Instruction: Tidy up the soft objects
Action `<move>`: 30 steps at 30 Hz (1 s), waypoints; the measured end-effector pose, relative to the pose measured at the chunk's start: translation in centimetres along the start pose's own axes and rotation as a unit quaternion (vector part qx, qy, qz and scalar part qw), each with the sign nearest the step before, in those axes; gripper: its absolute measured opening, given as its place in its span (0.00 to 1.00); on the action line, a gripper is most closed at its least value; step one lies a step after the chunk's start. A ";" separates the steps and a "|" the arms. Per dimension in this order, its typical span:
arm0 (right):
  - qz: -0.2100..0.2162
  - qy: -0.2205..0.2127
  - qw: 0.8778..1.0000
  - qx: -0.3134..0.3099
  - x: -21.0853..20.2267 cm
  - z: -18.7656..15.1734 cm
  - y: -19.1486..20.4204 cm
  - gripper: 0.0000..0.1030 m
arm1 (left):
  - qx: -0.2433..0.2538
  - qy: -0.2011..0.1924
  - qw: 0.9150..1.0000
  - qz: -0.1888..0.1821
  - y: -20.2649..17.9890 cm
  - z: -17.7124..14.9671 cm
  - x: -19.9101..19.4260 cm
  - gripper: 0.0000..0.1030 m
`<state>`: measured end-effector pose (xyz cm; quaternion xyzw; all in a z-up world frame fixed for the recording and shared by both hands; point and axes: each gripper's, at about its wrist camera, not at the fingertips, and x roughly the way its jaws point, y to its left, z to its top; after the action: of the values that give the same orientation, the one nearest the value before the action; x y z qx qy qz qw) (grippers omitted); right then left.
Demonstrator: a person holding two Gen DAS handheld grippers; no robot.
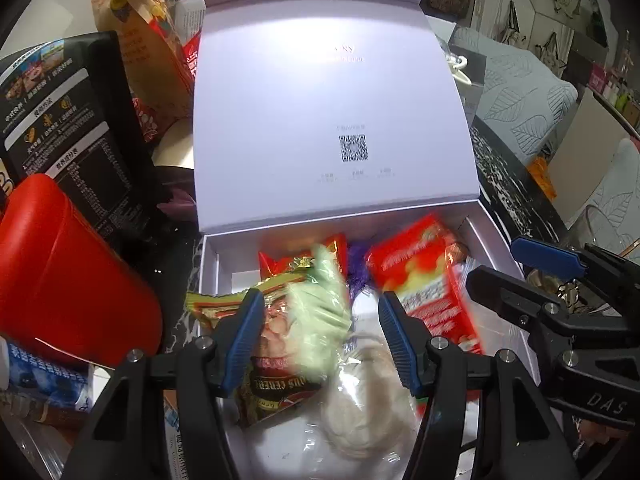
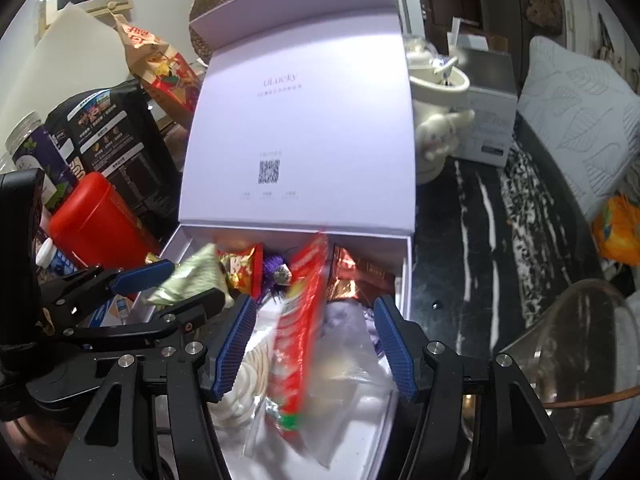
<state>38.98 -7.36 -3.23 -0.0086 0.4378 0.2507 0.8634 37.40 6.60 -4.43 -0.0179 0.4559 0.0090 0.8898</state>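
A white gift box (image 1: 210, 264) stands with its lid (image 1: 332, 120) raised and holds several snack packets. My left gripper (image 1: 320, 340) hangs open over its near-left part. A blurred pale green packet (image 1: 324, 308) sits loose between the pads, above a gold cereal packet (image 1: 276, 384) and a clear bag of pale biscuits (image 1: 360, 404). My right gripper (image 2: 314, 344) is open over the box's (image 2: 404, 276) right part. A blurred red packet (image 2: 298, 340) stands on edge between its pads, touching neither. Each gripper shows in the other's view: right gripper (image 1: 528, 276), left gripper (image 2: 168, 288).
A red canister (image 1: 68, 280) and a black pouch (image 1: 80, 136) crowd the box's left side. On the black marble table (image 2: 480, 240) to the right stand a cream character mug (image 2: 436, 120), a grey carton (image 2: 488, 120) and a glass vessel (image 2: 580, 360).
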 end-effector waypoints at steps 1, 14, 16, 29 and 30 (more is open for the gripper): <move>-0.004 0.000 1.000 -0.001 -0.2 0.1 0.1 0.60 | -0.001 0.001 1.000 0.000 0.0 0.0 -0.1 0.57; -0.037 -0.023 0.999 -0.021 -3.5 0.5 1.3 0.60 | 0.000 -0.034 0.999 0.013 0.0 0.4 -4.1 0.73; -0.035 -0.031 0.999 -0.025 -4.4 0.6 1.5 0.60 | -0.003 -0.041 0.999 0.010 0.1 0.5 -5.0 0.73; -0.036 -0.099 0.994 -0.040 -11.1 1.1 3.3 0.60 | 0.005 -0.114 0.993 0.006 -0.4 0.9 -12.9 0.73; -0.037 -0.107 0.993 -0.042 -11.8 1.0 3.6 0.60 | 0.006 -0.118 0.993 0.007 -0.5 0.8 -13.5 0.73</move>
<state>32.32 -9.06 7.09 -0.0340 0.3316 0.2358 0.9128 30.20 6.10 7.01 -0.0080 0.3478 0.0140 0.9374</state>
